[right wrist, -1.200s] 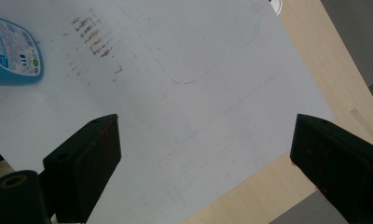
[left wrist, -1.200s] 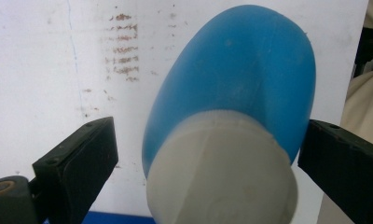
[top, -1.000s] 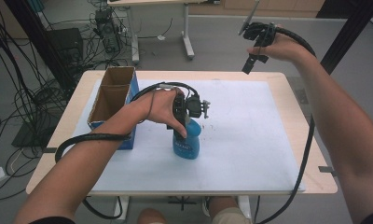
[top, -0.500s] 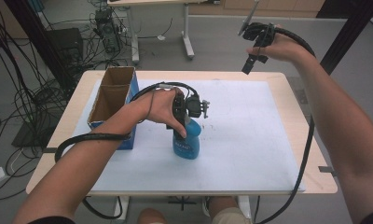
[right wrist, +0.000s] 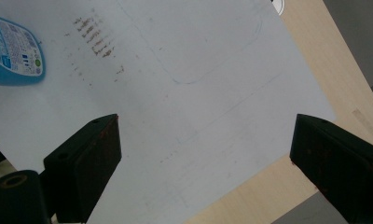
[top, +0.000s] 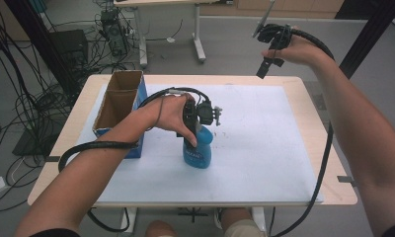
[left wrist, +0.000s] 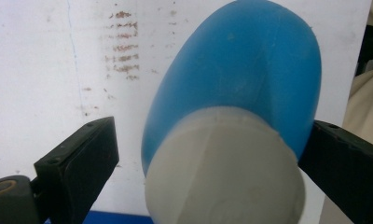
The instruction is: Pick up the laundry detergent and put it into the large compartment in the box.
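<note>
Pale wood shows around the edge of the table (top: 314,128), most of its top covered by a white sheet (top: 264,143) that carries faint brown smudges and thin blue outlines. On that sheet, near the middle and toward our left, stands the blue bottle (top: 198,148) with its whitish cap up. We hold the left gripper (top: 193,129) down over the bottle; in the left gripper view the cap and blue shoulder sit between the two black jaws, which are spread, the one at the right of that view close against the bottle's side while the other stands clear of it. We cannot tell whether that near jaw actually touches. Our right gripper (top: 268,54) is raised beyond the far right corner of the table, well apart from the bottle, its jaws wide apart with nothing between them, looking down on the sheet and the wooden edge. An open cardboard box (top: 117,101) with a blue side stands at the table's left edge. Around the table lies a grey floor (top: 225,44) with tangled black cables at the left, and another desk's legs beyond.
</note>
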Demonstrator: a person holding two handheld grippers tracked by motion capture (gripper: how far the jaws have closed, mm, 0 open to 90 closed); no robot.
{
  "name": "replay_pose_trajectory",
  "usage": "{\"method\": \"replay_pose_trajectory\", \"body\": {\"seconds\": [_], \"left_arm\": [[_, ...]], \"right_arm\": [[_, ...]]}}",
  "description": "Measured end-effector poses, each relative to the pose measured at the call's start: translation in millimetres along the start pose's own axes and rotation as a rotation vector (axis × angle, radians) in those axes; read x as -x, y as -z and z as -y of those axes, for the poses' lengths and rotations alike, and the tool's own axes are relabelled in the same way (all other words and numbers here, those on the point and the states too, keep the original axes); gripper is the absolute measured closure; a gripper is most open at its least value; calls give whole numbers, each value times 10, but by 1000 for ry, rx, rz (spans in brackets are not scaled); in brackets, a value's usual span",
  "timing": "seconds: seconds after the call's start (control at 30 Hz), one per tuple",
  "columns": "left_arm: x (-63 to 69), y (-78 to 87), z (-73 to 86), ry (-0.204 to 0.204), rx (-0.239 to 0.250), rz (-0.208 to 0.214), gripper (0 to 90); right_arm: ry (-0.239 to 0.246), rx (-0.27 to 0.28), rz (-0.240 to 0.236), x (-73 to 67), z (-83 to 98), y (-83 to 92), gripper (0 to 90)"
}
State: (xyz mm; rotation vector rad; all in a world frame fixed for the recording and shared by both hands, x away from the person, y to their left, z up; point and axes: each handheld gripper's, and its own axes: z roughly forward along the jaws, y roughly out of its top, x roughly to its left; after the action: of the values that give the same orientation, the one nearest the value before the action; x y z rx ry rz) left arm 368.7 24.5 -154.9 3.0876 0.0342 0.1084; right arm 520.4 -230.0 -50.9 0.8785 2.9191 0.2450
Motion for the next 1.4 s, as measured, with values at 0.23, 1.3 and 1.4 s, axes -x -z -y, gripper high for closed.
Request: {"method": "replay_pose_trajectory", "body": {"seconds": [0.23,1.3,1.4], "left_arm": [[23,-18,-13,-11,-2,-10,93],[1,-63,-83,-51,-19,12,336],[-9,-64,-81,-53,-21,14,341]], "right_arm": [[0,1,1,9,12,1,87],[1,-2,3,10,-5,-17,87],[-1,-2,3,9,-5,-16,87]]}}
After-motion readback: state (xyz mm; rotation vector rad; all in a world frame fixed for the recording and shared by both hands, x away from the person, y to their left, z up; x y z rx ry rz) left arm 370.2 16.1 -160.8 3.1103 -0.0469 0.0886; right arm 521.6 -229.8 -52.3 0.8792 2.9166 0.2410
